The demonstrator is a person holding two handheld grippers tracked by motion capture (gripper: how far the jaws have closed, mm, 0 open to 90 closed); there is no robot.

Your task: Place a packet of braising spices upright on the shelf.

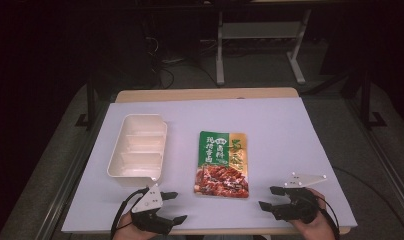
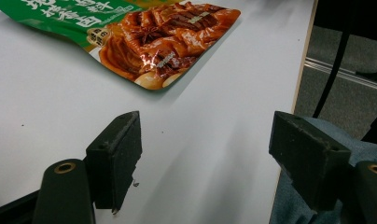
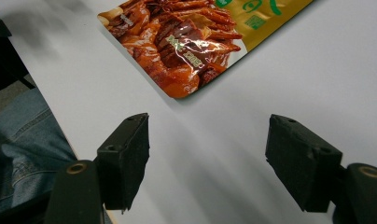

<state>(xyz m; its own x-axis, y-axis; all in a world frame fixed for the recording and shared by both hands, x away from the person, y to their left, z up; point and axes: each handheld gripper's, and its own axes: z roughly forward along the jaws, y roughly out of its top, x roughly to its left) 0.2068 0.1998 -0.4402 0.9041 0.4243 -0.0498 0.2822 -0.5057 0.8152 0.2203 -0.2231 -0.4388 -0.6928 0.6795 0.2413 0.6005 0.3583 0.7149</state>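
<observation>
The counter (image 1: 290, 125) is holding a white tray (image 1: 138, 146) at ten o'clock and a food bag (image 1: 223, 164) in the middle, lying long from twelve to six. Left tongs (image 1: 174, 206) and right tongs (image 1: 268, 197) are waiting released, equally near its bottom corners.

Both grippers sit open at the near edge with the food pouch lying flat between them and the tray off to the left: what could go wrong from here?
1. The food pouch lies flat on the smooth white table, so fingers may slide over the glossy film instead of getting under an edge.
2. The white compartment tray looks light; a nudge from the left gripper might shove it.
3. The right gripper hovers near the table's front edge and may clip it.
</observation>
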